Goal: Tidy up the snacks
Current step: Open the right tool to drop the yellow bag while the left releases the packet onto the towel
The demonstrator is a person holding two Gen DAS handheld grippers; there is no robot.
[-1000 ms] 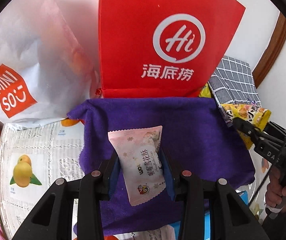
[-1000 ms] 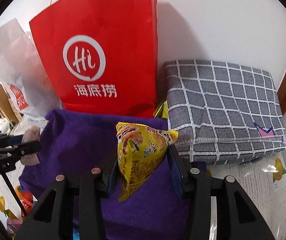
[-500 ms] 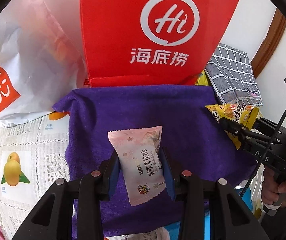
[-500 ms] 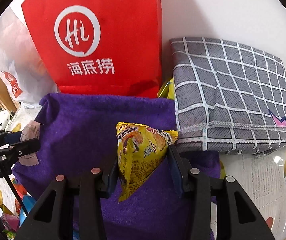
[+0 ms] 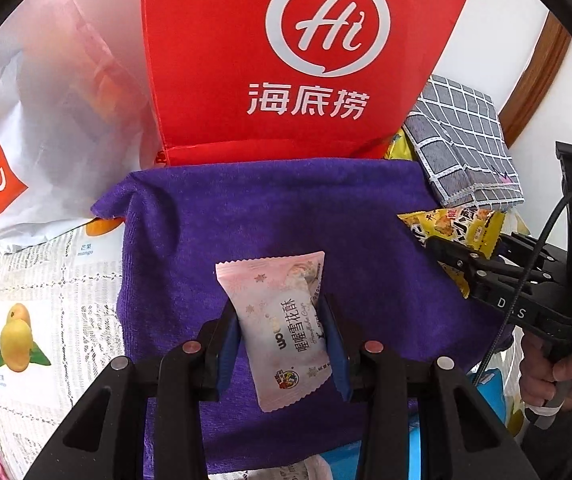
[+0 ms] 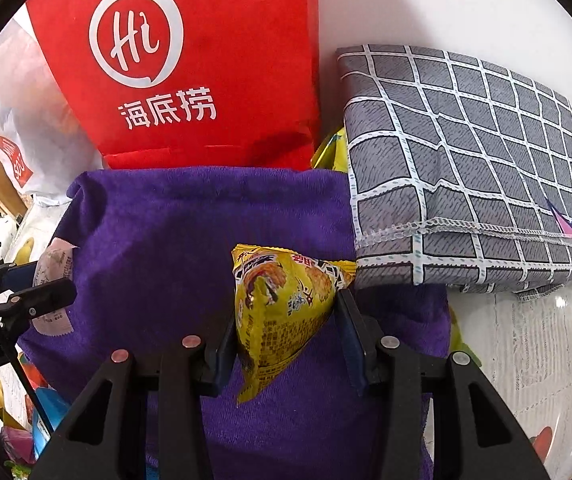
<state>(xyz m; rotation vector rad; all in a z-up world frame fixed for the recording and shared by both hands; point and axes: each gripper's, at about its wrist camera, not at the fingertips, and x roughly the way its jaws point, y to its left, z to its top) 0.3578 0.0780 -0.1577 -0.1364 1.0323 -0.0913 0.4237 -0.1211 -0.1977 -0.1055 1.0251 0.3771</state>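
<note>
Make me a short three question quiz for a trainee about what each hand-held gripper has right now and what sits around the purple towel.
1. True or false: the left hand-held gripper is shut on the pink snack packet.
2. What does the right hand-held gripper hold? A) a mango B) the yellow snack packet C) a spoon
3. Fill in: behind the purple towel stands a ____ paper bag, with a grey checked cloth beside it.

Key: 1 true; 2 B; 3 red.

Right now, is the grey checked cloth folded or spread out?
Folded. The grey checked cloth lies as a thick, squared stack: layered hemmed edges show along its front side, beside the purple towel.
</note>
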